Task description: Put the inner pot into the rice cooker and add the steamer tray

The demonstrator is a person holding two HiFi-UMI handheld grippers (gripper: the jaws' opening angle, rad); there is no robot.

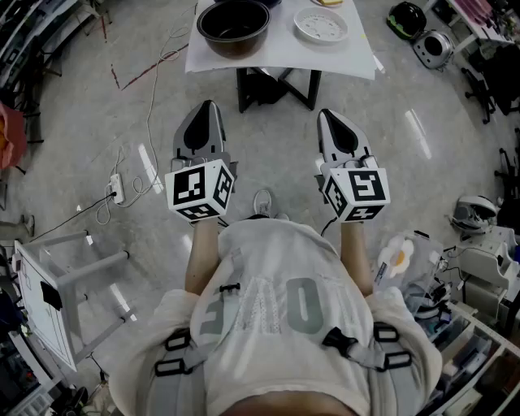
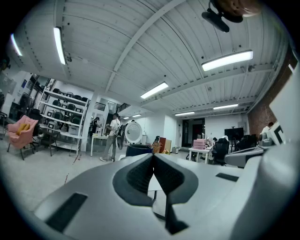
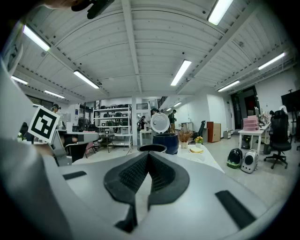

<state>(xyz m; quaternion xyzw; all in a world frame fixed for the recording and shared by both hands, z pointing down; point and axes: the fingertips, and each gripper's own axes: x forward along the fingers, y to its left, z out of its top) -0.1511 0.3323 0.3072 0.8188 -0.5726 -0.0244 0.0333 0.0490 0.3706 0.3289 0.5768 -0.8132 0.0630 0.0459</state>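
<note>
Black pot [image 1: 233, 24] — one, closed tools [image 1: 208, 107] [image 1: 329, 115] — two

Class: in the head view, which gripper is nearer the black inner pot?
Left. The left gripper hangs short of the inner pot, slightly left; the right gripper is farther right, short of the steamer tray.

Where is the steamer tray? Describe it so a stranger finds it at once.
Look at the white table straight ahead of the person. Two round things sit side by side on it. The steamer tray is the right one, shallow and white, unlike the deep dark inner pot beside it.
</note>
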